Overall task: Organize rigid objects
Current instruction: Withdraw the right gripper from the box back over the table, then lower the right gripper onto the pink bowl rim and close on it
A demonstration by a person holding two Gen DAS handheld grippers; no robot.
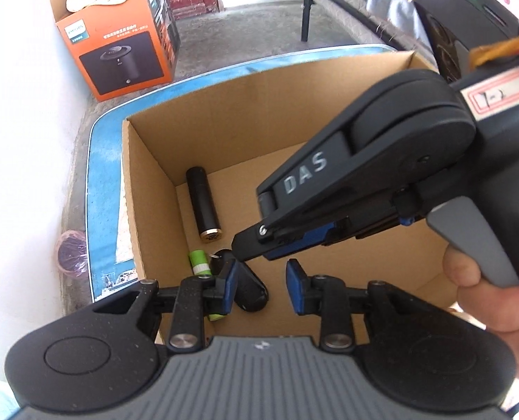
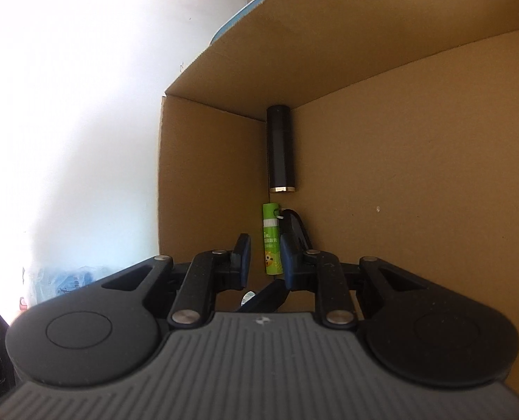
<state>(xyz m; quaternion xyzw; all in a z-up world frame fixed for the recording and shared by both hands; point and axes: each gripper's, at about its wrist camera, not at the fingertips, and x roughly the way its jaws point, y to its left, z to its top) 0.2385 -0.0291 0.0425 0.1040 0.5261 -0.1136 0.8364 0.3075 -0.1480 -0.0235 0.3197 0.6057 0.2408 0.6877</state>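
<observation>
Left tool [image 1: 261, 288] over the cardboard box [image 1: 224, 112], pads narrowly apart, nothing gripped. Right tool [image 2: 264, 257] reaches in from the right, pads also narrowly parted, empty. Below, on the box floor along the left wall: green tube [image 2: 271, 239], black key fob [image 1: 250, 292] touching it. Farther: black cylinder [image 1: 203, 206], gold-capped, near the corner. Box sits on blue counter [image 1: 102, 161].

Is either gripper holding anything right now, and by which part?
Nothing is held. The left gripper and right gripper both hang open inside the cardboard box; the green tube lies loose between the right fingers.
</observation>
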